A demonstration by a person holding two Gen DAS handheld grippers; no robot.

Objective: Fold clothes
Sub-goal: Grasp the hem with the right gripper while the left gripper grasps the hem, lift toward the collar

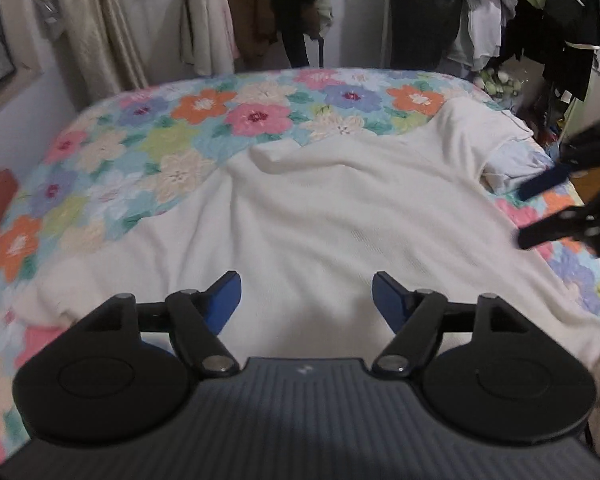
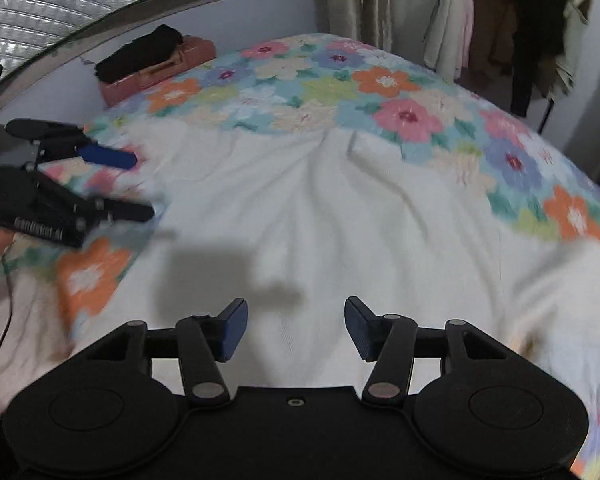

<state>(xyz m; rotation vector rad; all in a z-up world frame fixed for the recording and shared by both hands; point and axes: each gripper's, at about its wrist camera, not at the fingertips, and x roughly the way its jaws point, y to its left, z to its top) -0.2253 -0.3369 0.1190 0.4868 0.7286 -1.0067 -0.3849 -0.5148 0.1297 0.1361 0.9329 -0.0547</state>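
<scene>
The left claw (image 1: 307, 300) is wide open, with nothing between its blue pads (image 1: 226, 300). It hangs just over the near part of a white top (image 1: 340, 216). The right claw (image 2: 296, 328) is wide open too and holds nothing. It floats over the same top, and its dark shadow falls on the cloth just ahead of it.

The top lies spread out on a bed with a flower blanket (image 1: 204, 120). It is wrinkled, with long folds running across its middle. One corner reaches up toward the far right edge of the bed, where a light blue cloth (image 1: 516, 164) peeks out from under it. The near edge of the top runs close under both claws.

There is lots of bare blanket past the top, all the way to the far edge of the bed. Beyond that edge hang clothes (image 1: 260, 12) and a curtain (image 1: 96, 32). At the left end of the bed, by the wall, sits a red-brown box (image 2: 160, 68) with a black thing (image 2: 140, 54) on it, well apart from the top.

Both claws point forward and a bit down at the bed. Each can see the other off to its side, above the edge of the top.
</scene>
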